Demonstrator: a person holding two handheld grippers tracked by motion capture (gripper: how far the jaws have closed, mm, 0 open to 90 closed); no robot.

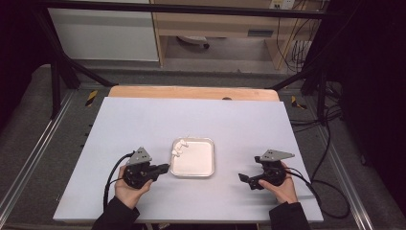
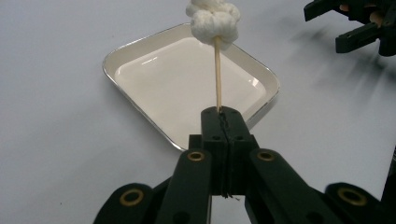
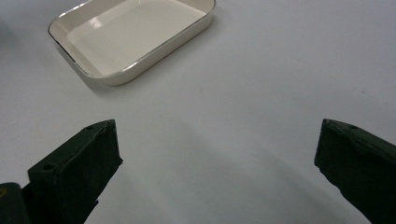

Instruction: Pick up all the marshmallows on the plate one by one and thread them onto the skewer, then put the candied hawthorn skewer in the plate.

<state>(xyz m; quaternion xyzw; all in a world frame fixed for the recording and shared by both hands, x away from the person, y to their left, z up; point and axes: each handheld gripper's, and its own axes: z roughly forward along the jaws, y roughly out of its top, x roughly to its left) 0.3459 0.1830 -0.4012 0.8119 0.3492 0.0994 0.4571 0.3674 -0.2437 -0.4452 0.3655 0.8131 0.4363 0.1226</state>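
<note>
A thin wooden skewer carries white puffy lumps at its far end. My left gripper is shut on the skewer's near end and holds it over a shallow cream tray with a metal rim. From above, the left gripper sits at the tray's left edge, with the white lumps over the tray's upper left corner. My right gripper stands open to the right of the tray, its jaws wide apart and bare. The tray lies ahead of it at upper left.
A pale sheet covers the table, with a wooden edge at the back. Cables trail from both grippers toward the front corners. Dark frame bars and floor cables surround the table.
</note>
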